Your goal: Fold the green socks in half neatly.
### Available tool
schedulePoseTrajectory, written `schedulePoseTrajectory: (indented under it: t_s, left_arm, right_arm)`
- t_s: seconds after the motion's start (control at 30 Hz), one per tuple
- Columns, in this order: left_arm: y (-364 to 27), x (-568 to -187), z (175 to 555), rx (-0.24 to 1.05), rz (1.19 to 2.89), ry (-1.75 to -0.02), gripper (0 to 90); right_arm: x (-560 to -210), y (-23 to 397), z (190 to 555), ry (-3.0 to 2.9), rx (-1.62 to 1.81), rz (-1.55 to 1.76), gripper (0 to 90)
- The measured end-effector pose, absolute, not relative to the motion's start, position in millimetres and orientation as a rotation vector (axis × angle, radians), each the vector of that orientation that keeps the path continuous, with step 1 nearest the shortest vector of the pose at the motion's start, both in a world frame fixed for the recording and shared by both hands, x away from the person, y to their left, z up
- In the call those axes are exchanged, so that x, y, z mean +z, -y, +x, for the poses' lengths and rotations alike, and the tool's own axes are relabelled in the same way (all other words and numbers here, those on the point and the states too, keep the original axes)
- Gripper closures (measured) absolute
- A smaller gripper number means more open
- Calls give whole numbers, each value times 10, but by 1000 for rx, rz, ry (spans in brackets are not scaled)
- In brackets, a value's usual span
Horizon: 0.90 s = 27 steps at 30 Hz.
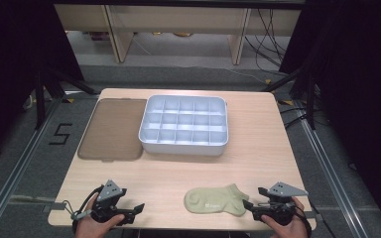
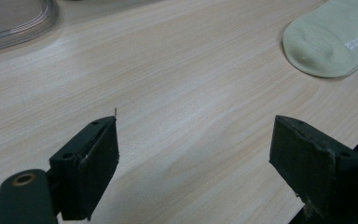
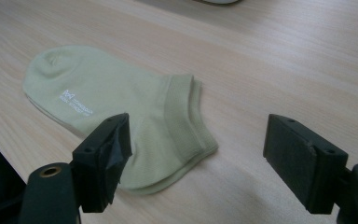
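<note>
A pale green ankle sock [image 1: 216,200] lies flat on the wooden table near its front edge, with small white lettering on it [image 3: 121,112]. My right gripper [image 1: 252,209] sits low just right of the sock, jaws open and empty, the sock's cuff lying in front of them [image 3: 196,135]. At the front left my left gripper [image 1: 135,210] is held in a hand, open over bare wood [image 2: 193,135], pointing toward the sock's toe [image 2: 331,42] farther off.
A white tray [image 1: 184,145] divided into several compartments stands mid-table. A brownish translucent lid [image 1: 111,130] lies flat to its left. Black stands and cables flank the table [image 1: 168,173] on the floor.
</note>
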<state>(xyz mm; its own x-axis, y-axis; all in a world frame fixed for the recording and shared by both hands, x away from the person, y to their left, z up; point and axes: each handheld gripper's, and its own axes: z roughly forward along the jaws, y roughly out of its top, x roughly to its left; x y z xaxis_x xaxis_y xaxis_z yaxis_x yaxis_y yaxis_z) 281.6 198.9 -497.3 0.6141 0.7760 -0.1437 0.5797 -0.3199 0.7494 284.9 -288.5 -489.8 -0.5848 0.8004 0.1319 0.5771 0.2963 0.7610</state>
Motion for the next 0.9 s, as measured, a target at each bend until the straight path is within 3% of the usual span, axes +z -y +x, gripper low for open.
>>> schedulePoseTrajectory:
  t_s: [0.37, 0.83, 0.9]
  left_arm:
    - [-1811, -4938, 2838, 227, 2002, -1083, 152]
    - [-1360, -4917, 2939, 186, 2057, -982, 180]
    - [-1268, -4931, 2970, 121, 2050, -954, 199]
  right_arm:
    - [-4893, 2882, 2854, -2281, 1176, 1239, 244]
    - [-4889, 2862, 2841, -2276, 1192, 1261, 247]
    - [-4880, 2878, 2850, -2282, 1174, 1231, 247]
